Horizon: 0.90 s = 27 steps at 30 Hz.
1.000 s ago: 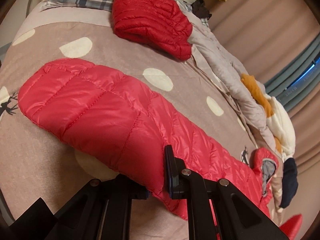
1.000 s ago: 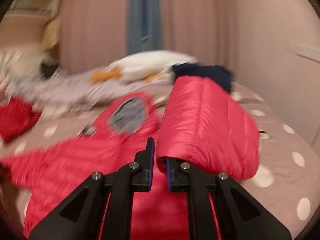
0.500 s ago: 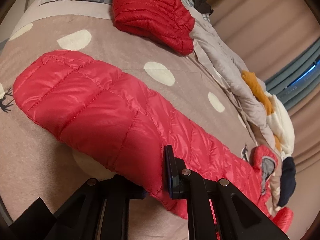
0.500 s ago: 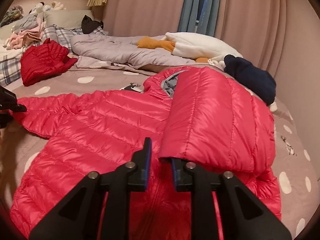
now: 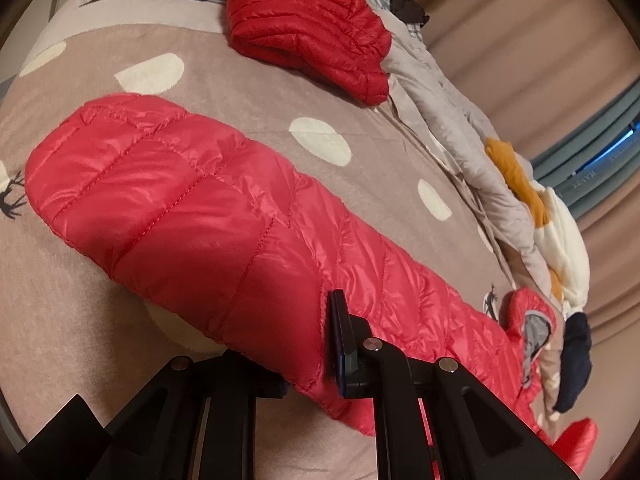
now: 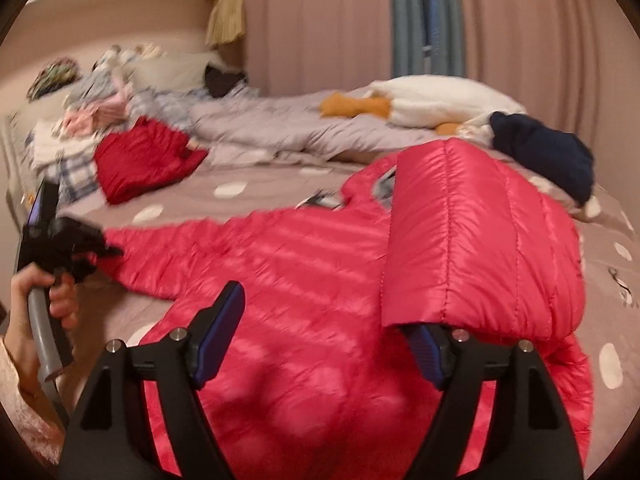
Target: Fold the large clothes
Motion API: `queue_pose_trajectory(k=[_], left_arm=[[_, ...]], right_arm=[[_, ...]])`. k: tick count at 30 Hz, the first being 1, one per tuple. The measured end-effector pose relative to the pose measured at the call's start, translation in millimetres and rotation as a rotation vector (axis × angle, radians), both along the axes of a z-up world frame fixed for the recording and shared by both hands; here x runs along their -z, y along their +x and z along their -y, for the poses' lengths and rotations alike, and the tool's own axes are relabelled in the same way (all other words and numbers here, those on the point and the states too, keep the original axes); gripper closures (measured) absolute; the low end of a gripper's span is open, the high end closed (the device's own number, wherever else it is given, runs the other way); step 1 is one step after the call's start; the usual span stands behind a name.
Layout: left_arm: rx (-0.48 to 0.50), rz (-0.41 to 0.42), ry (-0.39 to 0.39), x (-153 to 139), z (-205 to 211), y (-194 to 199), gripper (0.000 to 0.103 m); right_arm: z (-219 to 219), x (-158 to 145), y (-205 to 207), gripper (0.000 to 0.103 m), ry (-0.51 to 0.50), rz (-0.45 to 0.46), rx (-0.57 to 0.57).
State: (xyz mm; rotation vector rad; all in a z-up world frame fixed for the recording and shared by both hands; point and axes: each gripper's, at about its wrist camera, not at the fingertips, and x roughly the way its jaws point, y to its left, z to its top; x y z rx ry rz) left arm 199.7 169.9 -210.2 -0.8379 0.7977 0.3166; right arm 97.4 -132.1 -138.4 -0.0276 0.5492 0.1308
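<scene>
The left gripper (image 5: 316, 350) has its jaws clenched on the cuff edge of the pink-red down jacket's (image 6: 320, 280) left sleeve (image 5: 180, 208), which stretches ahead of them across the bed (image 5: 100, 300). The right gripper (image 6: 320, 336) has its jaws opening; the folded right sleeve (image 6: 472, 248) rests over the right-hand jaw, gripped by neither. The jacket is glossy, quilted, spread front-up. Beyond the jaws lie a folded darker red jacket (image 5: 304, 20), a grey duvet (image 6: 280, 128), a white-and-orange plush (image 6: 432, 100) and a navy garment (image 6: 548, 156).
</scene>
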Motion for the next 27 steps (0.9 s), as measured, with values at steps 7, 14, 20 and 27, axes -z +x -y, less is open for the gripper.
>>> queue_pose_trajectory(k=[7, 14, 20, 27], left_arm=[[-0.001, -0.017, 0.023, -1, 3, 0, 0.092], [-0.012, -0.02, 0.021, -1, 8, 1, 0.092], [-0.004, -0.029, 0.027, 0, 9, 5, 0.092], [0.007, -0.031, -0.014, 5, 1, 6, 0.092]], right_arm=[[48, -30, -19, 0.006, 0.157, 0.096, 0.111], [41, -36, -27, 0.059, 0.115, 0.151, 0.162], [-45, 4, 3, 0.082, -0.285, 0.015, -0.022], [-97, 75, 13, 0.054, -0.622, -0.149, -0.12]])
